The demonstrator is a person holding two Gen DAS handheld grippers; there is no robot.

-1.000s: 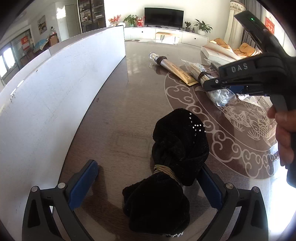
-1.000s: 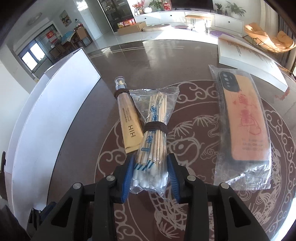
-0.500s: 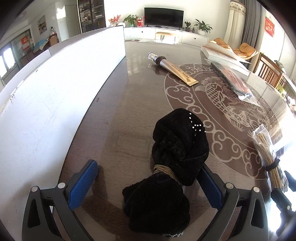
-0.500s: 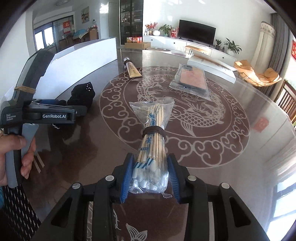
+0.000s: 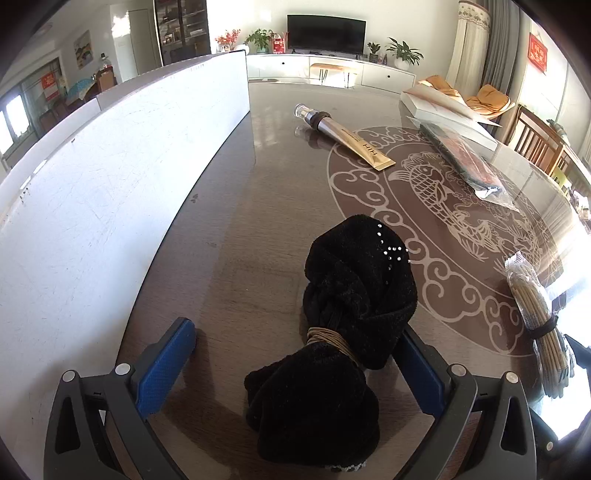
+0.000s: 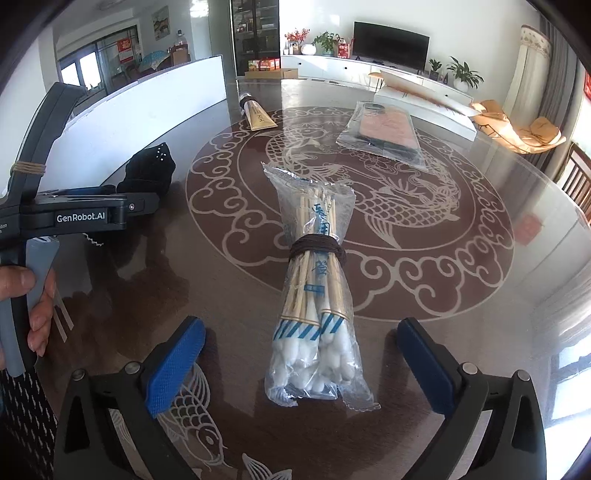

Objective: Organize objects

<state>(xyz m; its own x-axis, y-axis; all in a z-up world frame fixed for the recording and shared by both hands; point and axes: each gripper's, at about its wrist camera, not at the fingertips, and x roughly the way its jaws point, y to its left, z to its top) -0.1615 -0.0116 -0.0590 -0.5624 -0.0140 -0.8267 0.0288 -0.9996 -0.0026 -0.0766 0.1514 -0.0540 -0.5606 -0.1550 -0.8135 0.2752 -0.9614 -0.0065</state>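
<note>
right wrist view: the right gripper has just been opening and its jaws stand wide apart, the cotton swab packet lying released between them on the table, likely its sorted spot. to its left, the left gripper also stands open around the black cloth bundle, the right pad touching it, probably set down alongside.

— Where are we here?
— A home, a living room: there's a television on a long white cabinet, potted plants beside it.
— And up close?
— A dark glossy table with a fish pattern, curtains, wooden chairs.
</note>
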